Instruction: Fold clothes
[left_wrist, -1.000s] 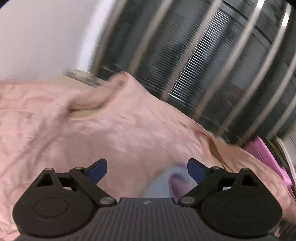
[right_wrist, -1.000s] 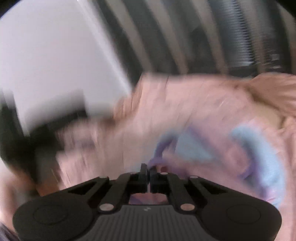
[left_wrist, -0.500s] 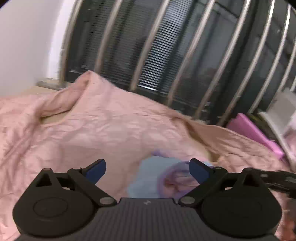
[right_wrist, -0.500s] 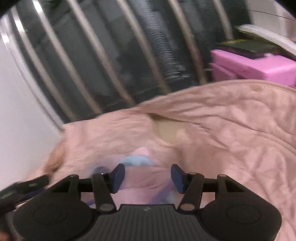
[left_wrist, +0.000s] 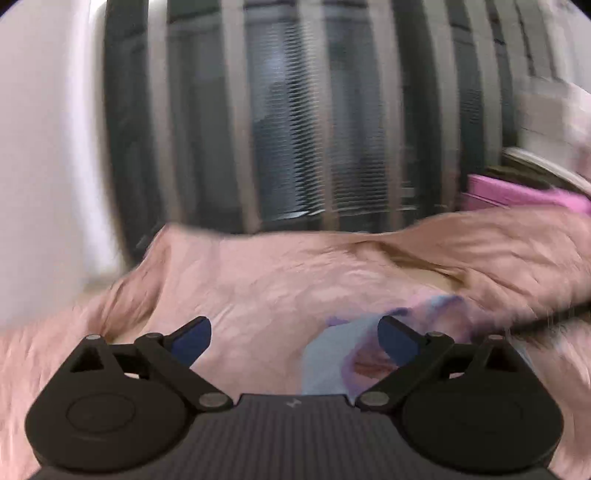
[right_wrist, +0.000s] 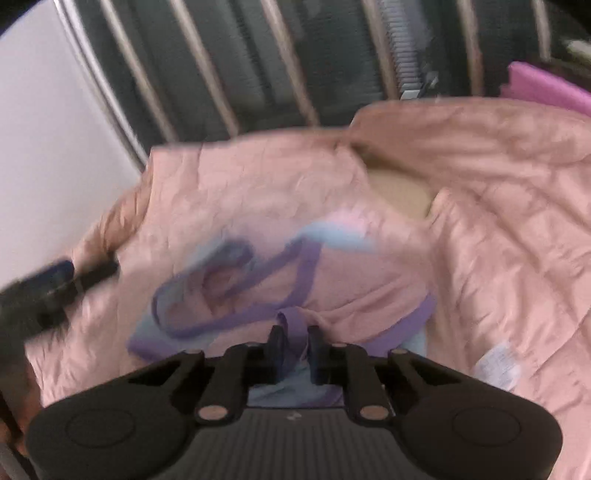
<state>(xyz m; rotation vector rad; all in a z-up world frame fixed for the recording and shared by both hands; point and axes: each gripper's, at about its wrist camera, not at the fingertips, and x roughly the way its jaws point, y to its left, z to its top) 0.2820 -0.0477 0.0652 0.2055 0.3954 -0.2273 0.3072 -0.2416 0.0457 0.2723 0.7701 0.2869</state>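
**Item: small pastel garment, pink with purple trim and blue patches**

Location: we find the garment (right_wrist: 295, 273) crumpled on top of a pink quilted blanket (right_wrist: 498, 229), on the near side of the barred window (right_wrist: 258, 66).

Handling: we judge it light, limp and thin. It should bunch and slide on the smooth quilt, not tear.

Hold points: the purple banded hem or a strap loop looks best to us, being the firmest edges.

Fingers: the right gripper (right_wrist: 297, 349) is closing, its fingers nearly together around a purple fold. The left gripper (left_wrist: 293, 334) stands spread wide, with nothing held, just short of the garment's blue part.
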